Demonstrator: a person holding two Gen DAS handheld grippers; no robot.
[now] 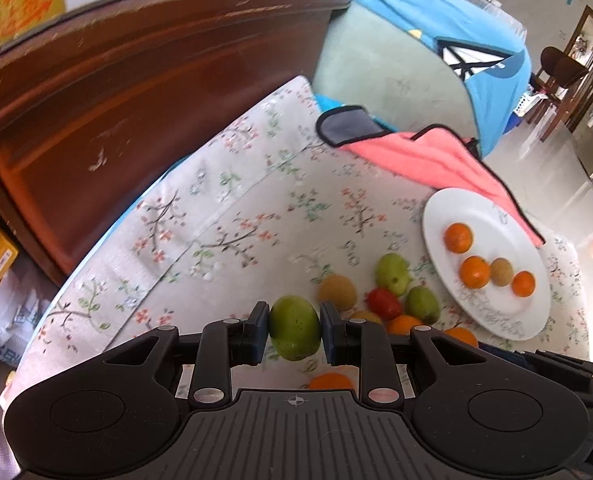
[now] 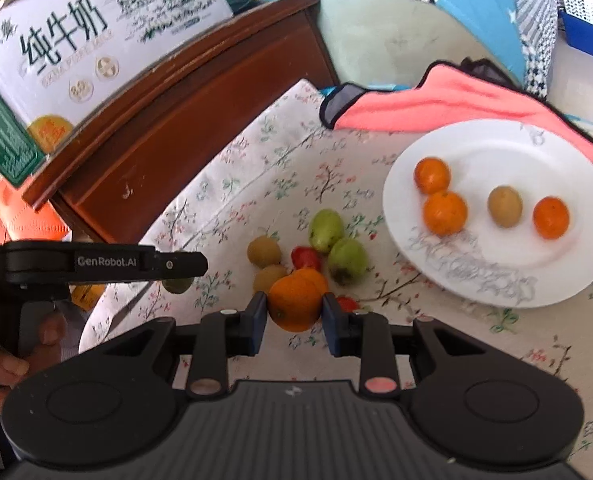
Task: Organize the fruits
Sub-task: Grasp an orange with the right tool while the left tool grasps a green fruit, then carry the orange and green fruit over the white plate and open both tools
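The left gripper pinched a smooth green round fruit; the right gripper clamped a glossy orange. Either fruit risked slipping from its pads before reaching the white ceramic plate.

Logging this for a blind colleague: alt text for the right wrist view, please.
The right gripper grips an orange above a floral tablecloth. Loose fruit lies just beyond; a white plate at right holds three oranges and a kiwi.

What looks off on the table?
The pink cloth is crumpled and drapes over the far rim of the plate. The wooden cabinet edge is chipped and scratched. Nothing looks spilled.
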